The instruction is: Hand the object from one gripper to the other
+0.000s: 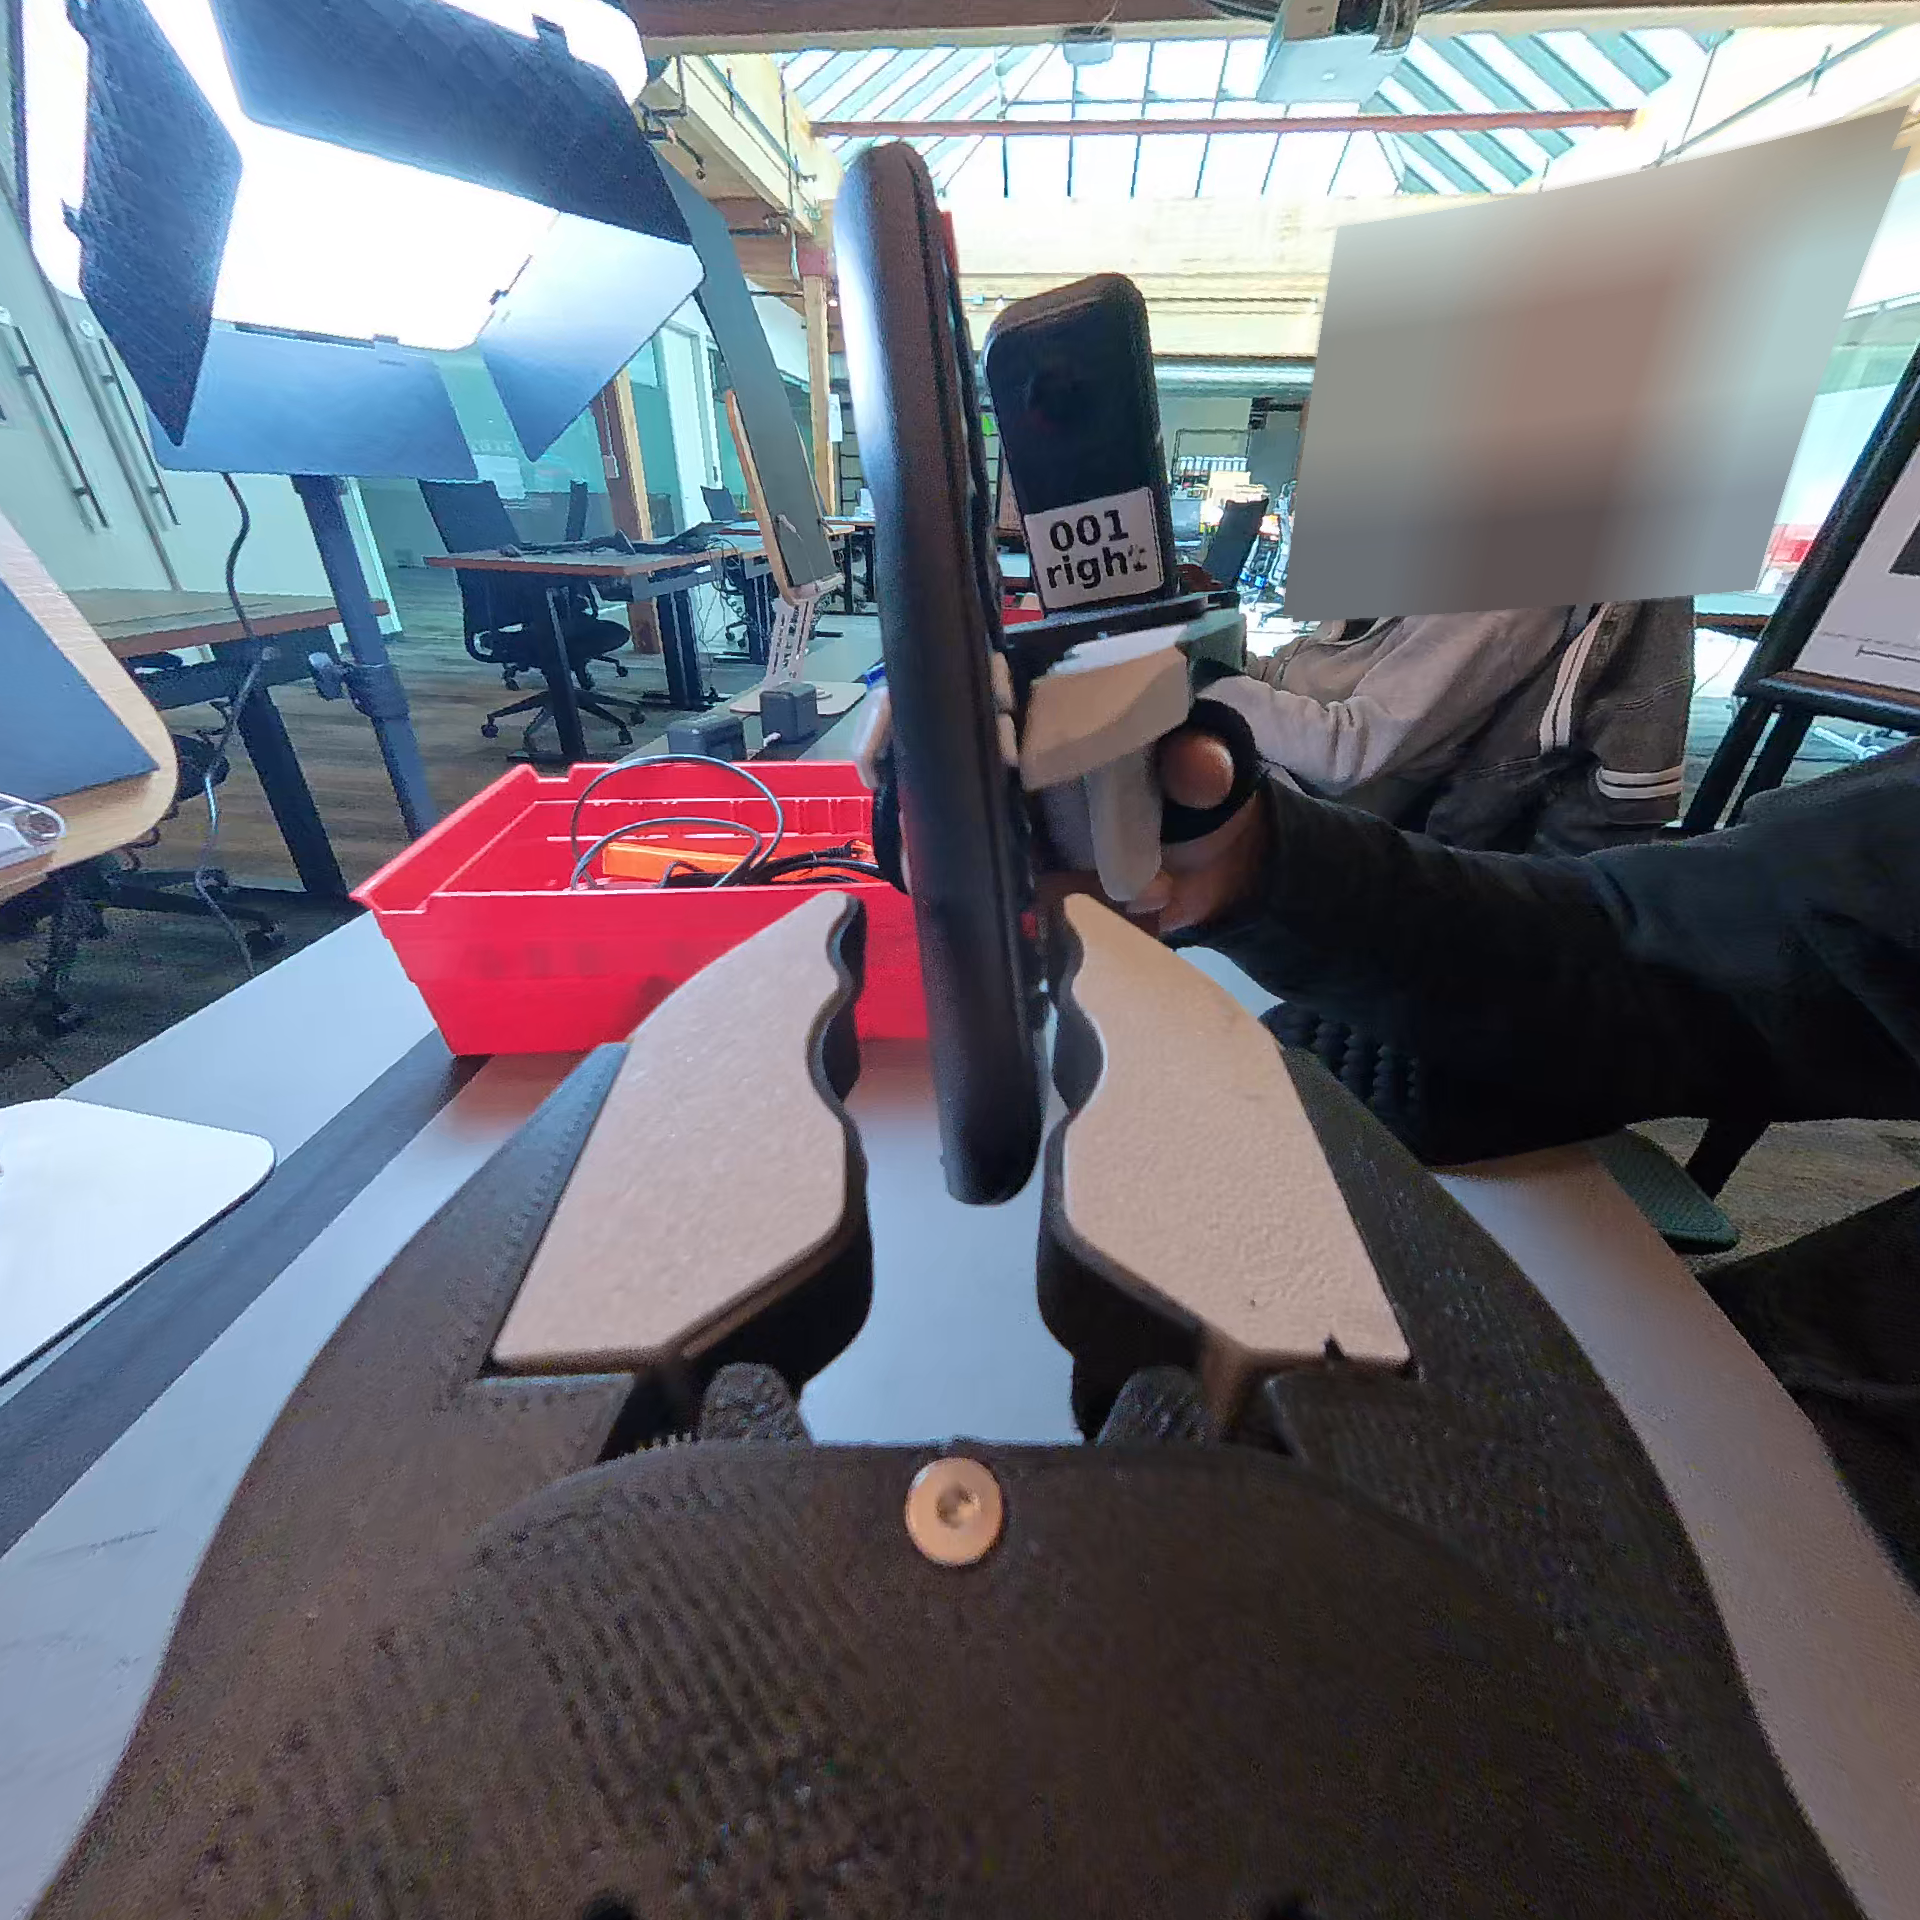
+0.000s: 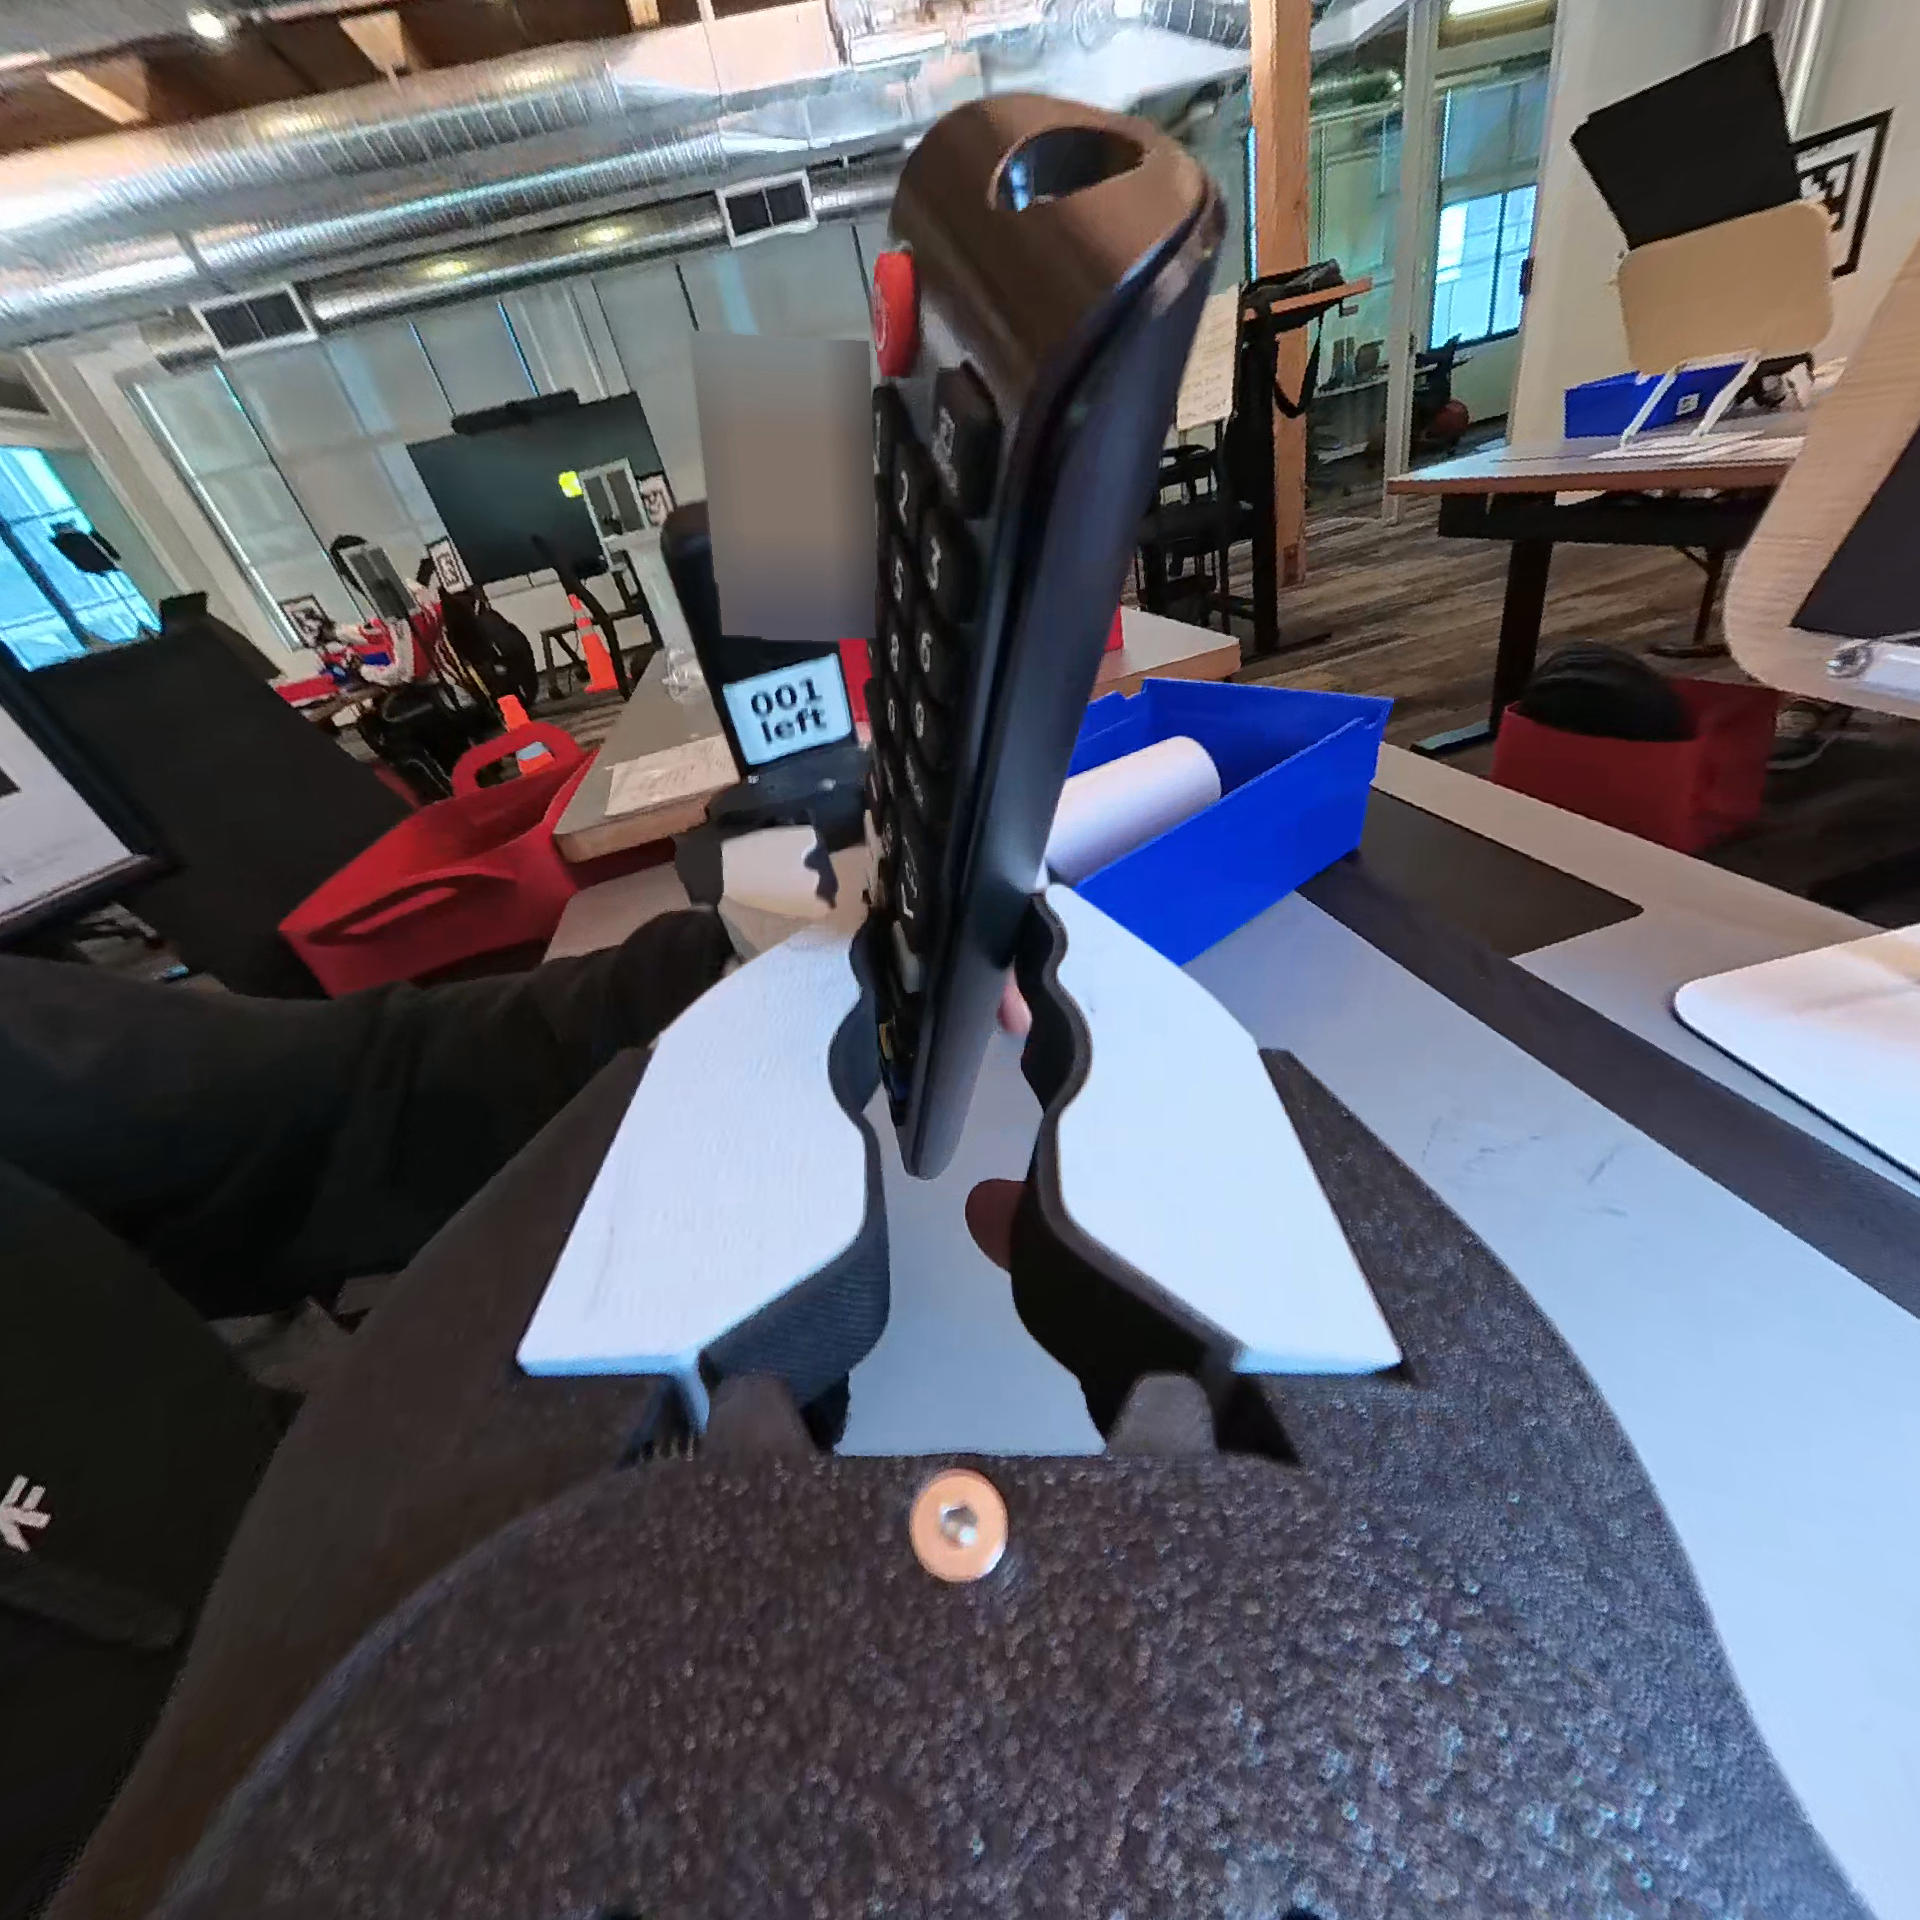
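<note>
The remote control (image 1: 940, 665) stands upright in mid-air above the grey table (image 1: 260, 1049), black, long and slim, and both grippers are on it at once. In the left wrist view the left gripper (image 1: 961, 914) has its pale fingers (image 1: 727, 1122) round the lower end of the remote: the right-hand finger presses the button face, while the left-hand one looks a sliver off the back, so I cannot tell whether this claw is truly clamped. Just beyond, the right gripper (image 1: 945, 758) meets the remote from the far side, a hand (image 1: 1205, 821) in a dark sleeve behind it.

Over to the right wrist view: the remote (image 2: 997, 582) leans slightly right, red button near the top, number keys facing left. The right gripper (image 2: 951, 945) nips it near the bottom, both finger tips tight against it, pinched firm. The left gripper (image 2: 831, 862) shows beyond, low and left of the remote.

A red bin (image 1: 582, 914) with cables sits far on the table in the left wrist view; a blue bin (image 2: 1247, 800) holding a white roll (image 2: 1132, 800) sits far right in the other.
</note>
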`<action>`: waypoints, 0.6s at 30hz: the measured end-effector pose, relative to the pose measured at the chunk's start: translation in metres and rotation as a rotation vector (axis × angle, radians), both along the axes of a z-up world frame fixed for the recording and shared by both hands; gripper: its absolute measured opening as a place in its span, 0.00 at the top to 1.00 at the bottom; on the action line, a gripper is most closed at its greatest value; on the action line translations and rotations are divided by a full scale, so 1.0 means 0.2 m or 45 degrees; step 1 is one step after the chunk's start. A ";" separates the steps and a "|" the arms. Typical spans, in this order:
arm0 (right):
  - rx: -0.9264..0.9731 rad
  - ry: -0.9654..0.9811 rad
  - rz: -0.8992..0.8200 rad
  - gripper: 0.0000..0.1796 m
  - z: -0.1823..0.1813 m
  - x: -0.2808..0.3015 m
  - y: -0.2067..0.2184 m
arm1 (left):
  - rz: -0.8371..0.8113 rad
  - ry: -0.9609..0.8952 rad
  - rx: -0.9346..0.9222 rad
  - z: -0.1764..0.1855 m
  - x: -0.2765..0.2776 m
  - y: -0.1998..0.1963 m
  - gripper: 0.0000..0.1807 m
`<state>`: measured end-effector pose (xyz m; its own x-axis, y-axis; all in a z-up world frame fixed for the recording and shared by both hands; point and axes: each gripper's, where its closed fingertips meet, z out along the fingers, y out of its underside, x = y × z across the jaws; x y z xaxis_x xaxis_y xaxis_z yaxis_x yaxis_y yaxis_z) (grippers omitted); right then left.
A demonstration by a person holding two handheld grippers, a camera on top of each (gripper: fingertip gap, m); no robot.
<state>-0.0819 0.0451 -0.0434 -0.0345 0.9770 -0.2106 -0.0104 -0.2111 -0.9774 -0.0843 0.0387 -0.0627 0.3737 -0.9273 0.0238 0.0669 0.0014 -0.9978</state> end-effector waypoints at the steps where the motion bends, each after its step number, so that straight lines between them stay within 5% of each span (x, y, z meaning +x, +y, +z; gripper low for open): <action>1: 0.010 -0.027 -0.005 0.87 -0.01 0.00 0.00 | 0.009 -0.003 -0.004 0.01 -0.02 0.00 0.80; 11: 0.249 -0.343 -0.045 0.87 -0.22 -0.10 -0.05 | 0.081 0.083 0.042 0.06 -0.01 -0.01 0.81; 18: 0.322 -0.231 -0.013 0.85 -0.15 -0.07 -0.07 | 0.064 0.060 0.084 0.10 -0.02 -0.03 0.89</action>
